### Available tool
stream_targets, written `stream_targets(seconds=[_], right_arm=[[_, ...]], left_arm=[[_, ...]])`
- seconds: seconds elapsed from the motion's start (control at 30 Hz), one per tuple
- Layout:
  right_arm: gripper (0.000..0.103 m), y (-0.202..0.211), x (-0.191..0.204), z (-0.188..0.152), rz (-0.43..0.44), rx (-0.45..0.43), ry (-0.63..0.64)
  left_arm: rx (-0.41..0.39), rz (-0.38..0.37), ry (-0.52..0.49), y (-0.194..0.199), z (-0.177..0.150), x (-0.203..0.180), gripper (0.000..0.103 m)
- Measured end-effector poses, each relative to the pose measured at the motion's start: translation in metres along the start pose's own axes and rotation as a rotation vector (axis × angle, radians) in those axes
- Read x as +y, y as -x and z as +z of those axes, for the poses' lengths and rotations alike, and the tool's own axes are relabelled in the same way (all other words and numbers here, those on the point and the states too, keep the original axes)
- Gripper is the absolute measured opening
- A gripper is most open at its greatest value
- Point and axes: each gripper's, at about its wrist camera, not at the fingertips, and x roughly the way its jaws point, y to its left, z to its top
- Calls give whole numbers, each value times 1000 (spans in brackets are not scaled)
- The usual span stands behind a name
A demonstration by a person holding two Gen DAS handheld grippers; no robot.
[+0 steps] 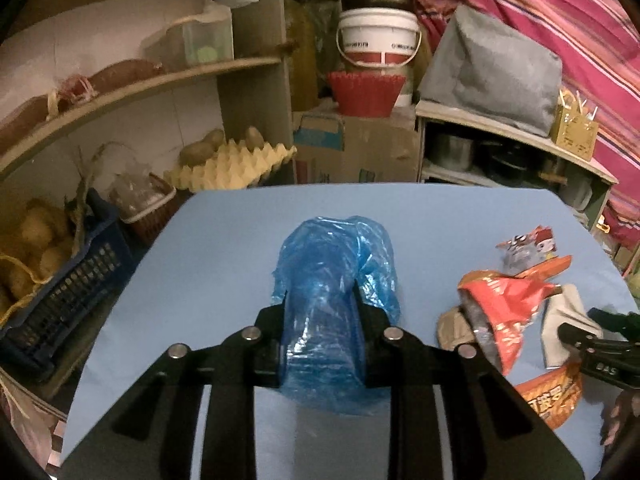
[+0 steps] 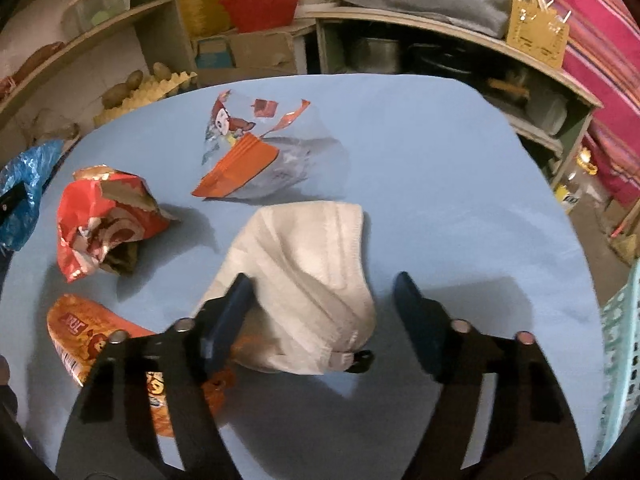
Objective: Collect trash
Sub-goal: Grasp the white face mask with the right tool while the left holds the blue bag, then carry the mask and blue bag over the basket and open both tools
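Observation:
My left gripper point(image 1: 320, 300) is shut on a crumpled blue plastic bag point(image 1: 332, 280) over the light blue table point(image 1: 224, 240). The bag also shows at the left edge of the right wrist view point(image 2: 24, 184). My right gripper point(image 2: 324, 284) is open, its fingers on either side of a white face mask point(image 2: 308, 264) lying on the table. A red snack wrapper point(image 2: 100, 220), an orange snack packet point(image 2: 80, 344) and a torn clear-and-orange wrapper point(image 2: 248, 148) lie to the left and beyond. The red wrapper point(image 1: 500, 312) and my right gripper point(image 1: 592, 340) show in the left wrist view.
Shelves behind the table hold an egg tray with potatoes point(image 1: 236, 160), a cardboard box point(image 1: 360, 148), a red basket point(image 1: 366, 92) and a white bucket point(image 1: 378, 36). A dark crate of potatoes point(image 1: 60, 280) stands left. A pale green basket point(image 2: 620, 360) is at the right edge.

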Motion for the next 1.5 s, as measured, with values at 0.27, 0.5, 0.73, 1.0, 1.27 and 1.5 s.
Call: stream_targets(seconds=[0.27, 0.5, 0.73, 1.0, 1.27, 1.5], right_arm=[[31, 7, -2, 3, 75, -31, 0], [28, 34, -22, 4, 102, -95, -23], [28, 63, -54, -7, 115, -133, -74], [38, 102, -86, -19, 137, -209, -84], [32, 117, -116, -25, 83, -234, -101], [32, 156, -172, -38, 34, -297, -186]], left_arm=[[-37, 4, -27, 17, 1, -17, 25], [-58, -2, -41, 25, 1, -32, 25], [-68, -31, -58, 37, -3, -54, 25], [-86, -77, -88, 50, -7, -93, 25], [-83, -117, -110, 56, -4, -123, 25], [-121, -166, -158, 88, 4, -170, 25]])
